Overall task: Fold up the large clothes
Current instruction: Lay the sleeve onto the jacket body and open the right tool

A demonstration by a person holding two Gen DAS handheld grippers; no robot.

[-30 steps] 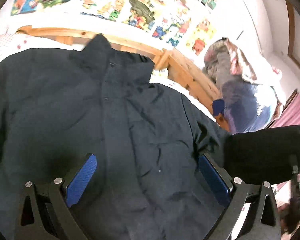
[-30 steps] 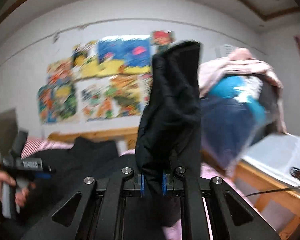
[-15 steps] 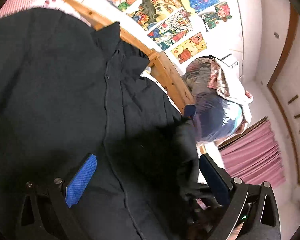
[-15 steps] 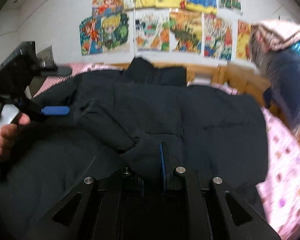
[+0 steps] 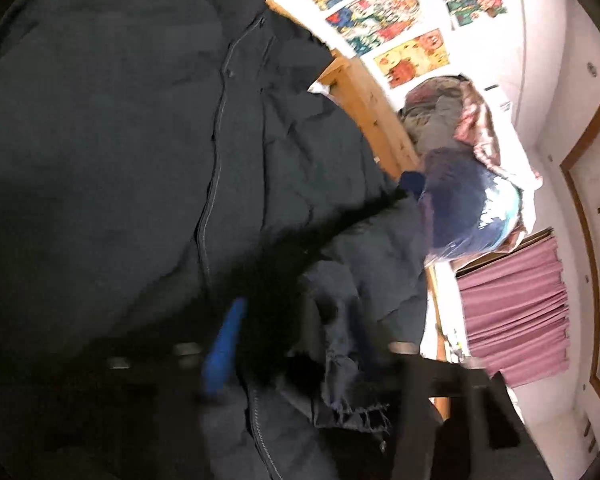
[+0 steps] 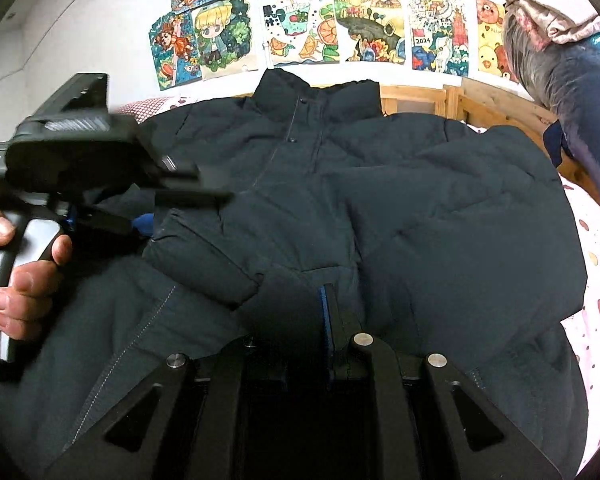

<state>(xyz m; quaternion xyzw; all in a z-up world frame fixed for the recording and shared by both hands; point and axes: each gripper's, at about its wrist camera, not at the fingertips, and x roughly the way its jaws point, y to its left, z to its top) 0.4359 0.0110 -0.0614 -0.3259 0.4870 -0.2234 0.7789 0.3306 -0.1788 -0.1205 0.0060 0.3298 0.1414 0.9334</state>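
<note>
Left wrist view blurs; jacket [image 5: 120,140] folds hide left tool [image 5: 288,344].

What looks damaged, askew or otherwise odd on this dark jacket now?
The dark jacket lies fairly flat, one sleeve folded across its front. In the left wrist view, a fabric edge near the bottom looks ragged, with loose threads; the picture is blurred, so damage is not certain.

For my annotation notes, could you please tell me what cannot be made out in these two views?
- Left wrist view: the left gripper is motion-blurred; open or shut is unclear.
- Right wrist view: the right gripper pinches the black jacket, whose sleeve cuff hides one of the fingers.
- Both views: the jacket's hem is cut off by the lower edge.
</note>
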